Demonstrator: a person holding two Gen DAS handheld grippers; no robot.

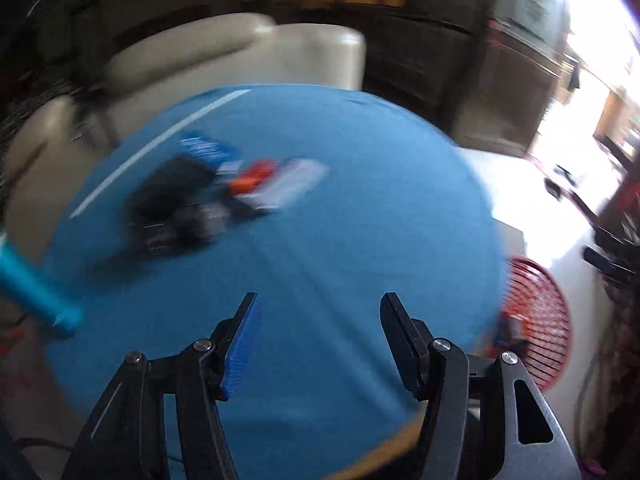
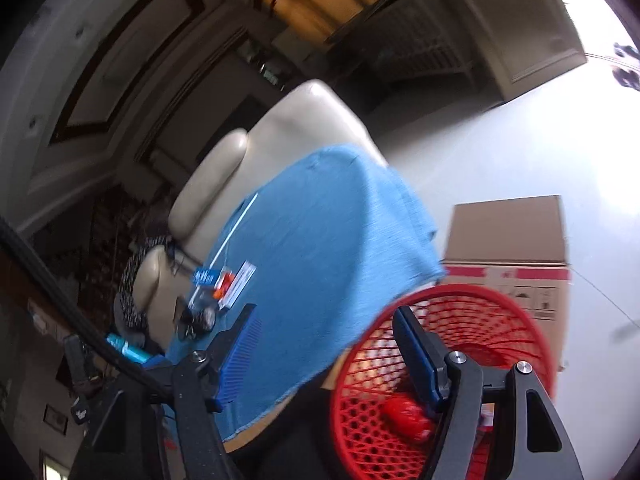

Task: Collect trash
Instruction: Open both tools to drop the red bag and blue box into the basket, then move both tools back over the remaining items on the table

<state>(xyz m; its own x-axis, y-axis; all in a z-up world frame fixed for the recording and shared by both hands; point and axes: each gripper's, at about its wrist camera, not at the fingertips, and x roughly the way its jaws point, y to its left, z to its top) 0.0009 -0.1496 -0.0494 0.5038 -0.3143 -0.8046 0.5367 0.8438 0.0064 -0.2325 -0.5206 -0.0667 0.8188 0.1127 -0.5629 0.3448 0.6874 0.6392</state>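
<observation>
Trash (image 1: 240,188) is still lying clustered on your blue table (image 1: 320,260), one red piece (image 2: 404,412) sitting in the basket (image 2: 500,300), both grippers (image 1: 320,344) (image 2: 328,356) hanging spread and empty.

This is a living room in a home. A cream leather sofa (image 1: 224,60) with padded arms stands against dark carved wooden panelling (image 2: 132,80), and a low table draped in a blue cloth (image 1: 320,240) sits just in front of it. The pale floor (image 2: 520,140) shines with daylight from the right. Beside the table stand a red plastic mesh basket (image 2: 460,304) and a cardboard box (image 2: 508,236), ordinary household things.
</observation>
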